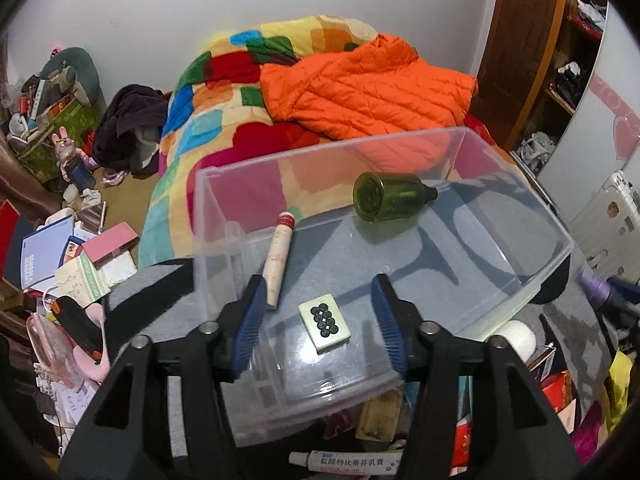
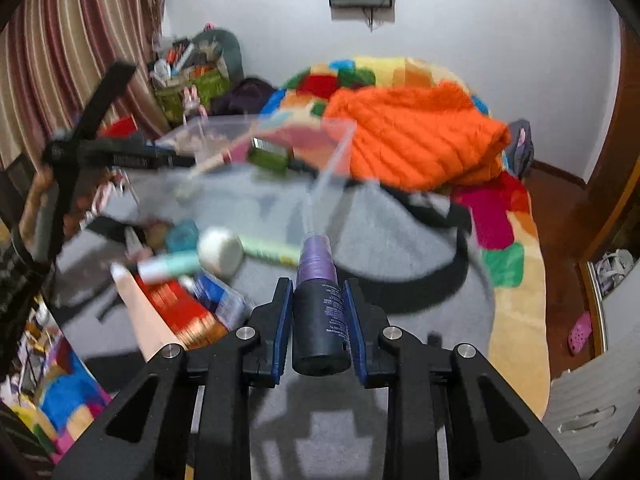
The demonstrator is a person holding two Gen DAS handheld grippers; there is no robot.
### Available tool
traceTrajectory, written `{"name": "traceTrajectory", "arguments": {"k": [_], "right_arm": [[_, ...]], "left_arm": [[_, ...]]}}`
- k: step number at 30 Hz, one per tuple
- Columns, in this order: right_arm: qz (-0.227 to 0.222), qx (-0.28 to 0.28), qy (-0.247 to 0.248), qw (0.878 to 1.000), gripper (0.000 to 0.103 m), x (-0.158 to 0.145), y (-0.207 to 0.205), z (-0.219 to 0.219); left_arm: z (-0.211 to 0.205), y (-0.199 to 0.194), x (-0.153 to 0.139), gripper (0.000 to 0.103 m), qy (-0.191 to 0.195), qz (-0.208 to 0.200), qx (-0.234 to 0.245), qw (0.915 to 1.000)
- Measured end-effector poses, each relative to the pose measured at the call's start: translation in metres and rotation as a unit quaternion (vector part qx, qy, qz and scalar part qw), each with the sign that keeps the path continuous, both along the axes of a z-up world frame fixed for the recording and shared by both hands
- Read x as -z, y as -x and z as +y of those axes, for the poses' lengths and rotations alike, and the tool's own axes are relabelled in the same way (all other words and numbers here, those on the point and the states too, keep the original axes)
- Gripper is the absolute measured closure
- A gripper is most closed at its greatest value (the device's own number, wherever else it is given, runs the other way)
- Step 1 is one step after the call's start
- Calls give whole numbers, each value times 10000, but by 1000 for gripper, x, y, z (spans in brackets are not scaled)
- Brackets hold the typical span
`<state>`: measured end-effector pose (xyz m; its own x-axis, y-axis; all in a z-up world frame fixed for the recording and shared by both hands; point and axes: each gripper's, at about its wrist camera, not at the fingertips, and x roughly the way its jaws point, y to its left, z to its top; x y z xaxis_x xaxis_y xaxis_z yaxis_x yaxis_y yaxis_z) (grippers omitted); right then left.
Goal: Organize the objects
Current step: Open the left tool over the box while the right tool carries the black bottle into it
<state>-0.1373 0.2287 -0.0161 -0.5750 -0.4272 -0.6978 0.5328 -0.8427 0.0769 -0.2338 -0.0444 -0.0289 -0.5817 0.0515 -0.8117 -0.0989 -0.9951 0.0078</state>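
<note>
A clear plastic box (image 1: pixel 516 168) stands on a grey cloth on the bed. On its floor lie a green bottle (image 1: pixel 390 196), a beige tube with a red cap (image 1: pixel 279 258) and a white mahjong tile (image 1: pixel 324 321). My left gripper (image 1: pixel 319 282) reaches into the box, open, with the tile lying loose between its blue pads and touching neither. My right gripper (image 2: pixel 316 282) is shut on a dark bottle with a purple cap (image 2: pixel 320 320), held above the grey cloth to the right of the box (image 2: pixel 340 148). The right wrist view is blurred.
Loose items lie on the cloth in front of the box: a white round lid (image 2: pixel 220 256), a red box (image 2: pixel 180 312), an ointment tube (image 1: pixel 344 460). An orange jacket (image 1: pixel 368 88) lies behind the box. Floor clutter sits left, a pale suitcase (image 1: pixel 608 220) right.
</note>
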Motion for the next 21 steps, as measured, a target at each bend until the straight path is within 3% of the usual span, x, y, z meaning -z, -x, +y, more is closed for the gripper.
{"name": "traceTrajectory", "arguments": {"k": [8, 14, 21], "right_arm": [[411, -178, 301, 9985, 80, -39, 29, -45], [-73, -314, 69, 9995, 80, -20, 80, -94], [-630, -215, -53, 9978, 80, 8, 119, -111]], "left_arm": [[-5, -36, -31, 18, 112, 720, -161, 9972], [2, -66, -36, 12, 295, 1005, -119, 9944], [13, -99, -24, 10, 272, 1047, 108, 9941]]}}
